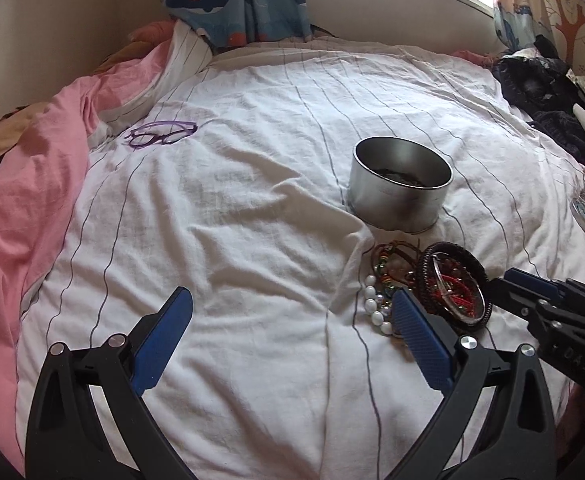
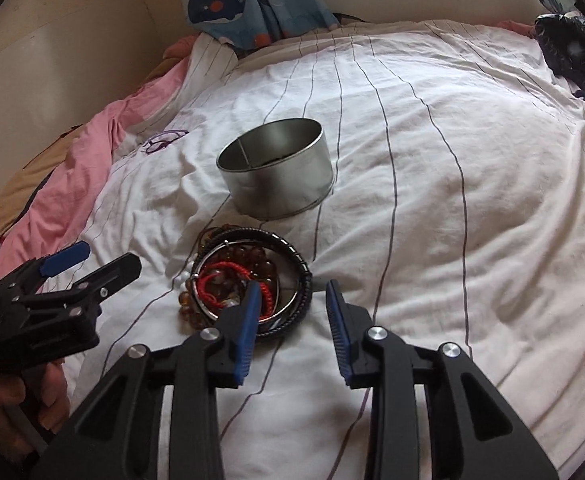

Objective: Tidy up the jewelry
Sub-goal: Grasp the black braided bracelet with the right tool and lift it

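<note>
on the far left a pink blanket [image 1: 24, 184] bunches against the white striped sheet [image 1: 232, 208], with purple glasses [image 1: 160, 136] lying flat beside it. the left gripper [image 1: 292, 312] hovers above bare sheet, its fingers wide apart and empty. right of centre stands a round metal tin [image 1: 400, 184], open-topped, with something dark inside. just in front of it lies the jewelry pile [image 2: 248, 280]: white beads, amber beads, a red cord, black bangles. the right gripper [image 2: 292, 292] has its fingers partly apart, its left pad over the pile's edge, clamping nothing.
</note>
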Demonstrator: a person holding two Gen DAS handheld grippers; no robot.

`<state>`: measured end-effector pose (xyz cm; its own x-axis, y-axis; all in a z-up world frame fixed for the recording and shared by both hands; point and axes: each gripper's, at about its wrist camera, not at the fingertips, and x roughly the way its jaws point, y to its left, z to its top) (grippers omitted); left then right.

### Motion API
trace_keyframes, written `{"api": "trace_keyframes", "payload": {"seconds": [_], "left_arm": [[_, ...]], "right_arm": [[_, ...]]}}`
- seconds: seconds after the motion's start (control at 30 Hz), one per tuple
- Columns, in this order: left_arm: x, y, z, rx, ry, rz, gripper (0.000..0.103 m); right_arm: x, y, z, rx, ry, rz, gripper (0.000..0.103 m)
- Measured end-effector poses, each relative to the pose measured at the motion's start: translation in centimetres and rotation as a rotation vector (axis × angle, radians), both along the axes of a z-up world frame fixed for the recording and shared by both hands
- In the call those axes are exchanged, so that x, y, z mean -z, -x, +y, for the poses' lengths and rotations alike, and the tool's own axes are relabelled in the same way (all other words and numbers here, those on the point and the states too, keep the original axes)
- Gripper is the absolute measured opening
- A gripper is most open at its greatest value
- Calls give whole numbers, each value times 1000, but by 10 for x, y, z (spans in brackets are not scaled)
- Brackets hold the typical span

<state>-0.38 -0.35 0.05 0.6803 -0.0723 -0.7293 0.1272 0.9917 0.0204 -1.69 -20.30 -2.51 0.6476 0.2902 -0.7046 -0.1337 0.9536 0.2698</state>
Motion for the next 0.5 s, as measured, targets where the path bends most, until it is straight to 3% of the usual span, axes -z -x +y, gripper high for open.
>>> {"api": "trace_keyframes", "payload": {"seconds": [0.1,0.2,0.33,0.5], "left_arm": [[-4,2,-6,26,22,-12,96],[-8,3,-3,-4,14,-28,96],[-12,0,12,-48,76,-19,96],[-10,0,4,8,83,-1,96]], "right_arm": [[13,-13,3,-24,-24,59,15],[5,-7,6,-58,-25,17,7],[-8,9,24,-125,26,-44,7],[-14,22,9,-106,24,-53,7]]}}
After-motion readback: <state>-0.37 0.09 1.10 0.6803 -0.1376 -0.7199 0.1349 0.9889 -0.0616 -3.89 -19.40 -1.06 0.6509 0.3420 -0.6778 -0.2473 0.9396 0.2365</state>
